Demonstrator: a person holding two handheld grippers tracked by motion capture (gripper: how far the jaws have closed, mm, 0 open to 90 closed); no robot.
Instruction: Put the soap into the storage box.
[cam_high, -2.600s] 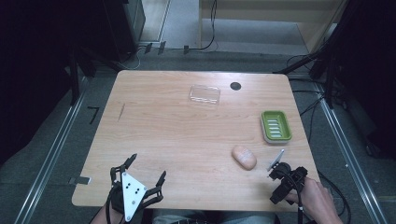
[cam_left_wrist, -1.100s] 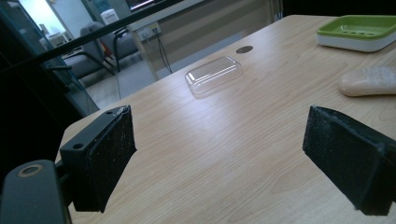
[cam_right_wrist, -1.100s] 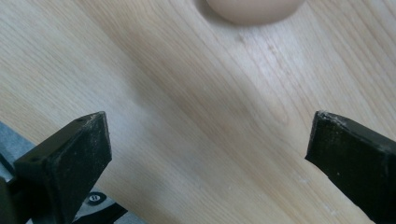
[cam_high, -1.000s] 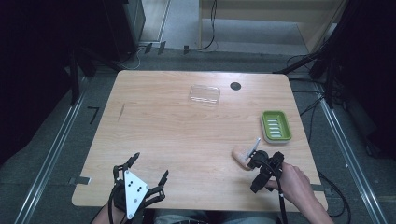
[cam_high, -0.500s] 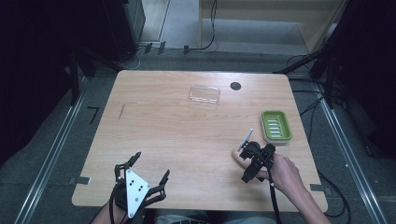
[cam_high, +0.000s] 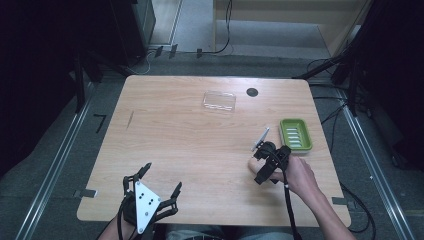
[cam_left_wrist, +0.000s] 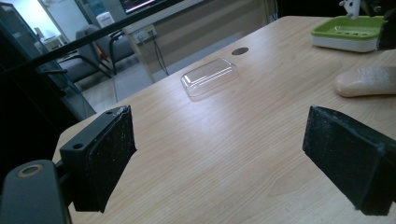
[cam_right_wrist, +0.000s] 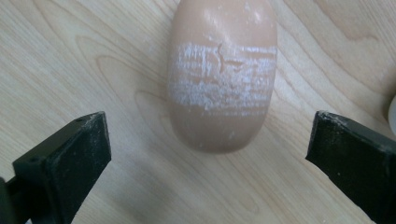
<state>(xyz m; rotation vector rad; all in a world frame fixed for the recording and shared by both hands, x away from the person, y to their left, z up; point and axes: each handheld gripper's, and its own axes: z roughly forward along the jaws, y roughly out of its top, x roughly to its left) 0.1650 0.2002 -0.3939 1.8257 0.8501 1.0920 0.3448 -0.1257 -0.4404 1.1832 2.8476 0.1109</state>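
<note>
Here, a wooden table (cam_high: 190, 145) holds a tan bar of soap (cam_right_wrist: 222, 70) near its right side. The right gripper (cam_high: 264, 162) hangs directly over the soap, jaws spread wide, not touching it. The left gripper (cam_high: 150, 192) rests at the near edge, jaws open and empty. A green soap dish (cam_high: 295, 134) sits just beyond the soap; a clear lid (cam_high: 219, 100) lies farther back.

The right gripper (cam_high: 261, 156) moved from the near right corner of the desk (cam_high: 190, 135) forward and leftward, and came to sit over the tan soap bar (cam_high: 253, 165), covering most of it in the high view. In the right gripper view its jaws stood wide apart, the soap bar (cam_right_wrist: 222, 74) lying between and beyond them. The right hand (cam_high: 295, 176) and forearm reached farther onto the desk.
</note>
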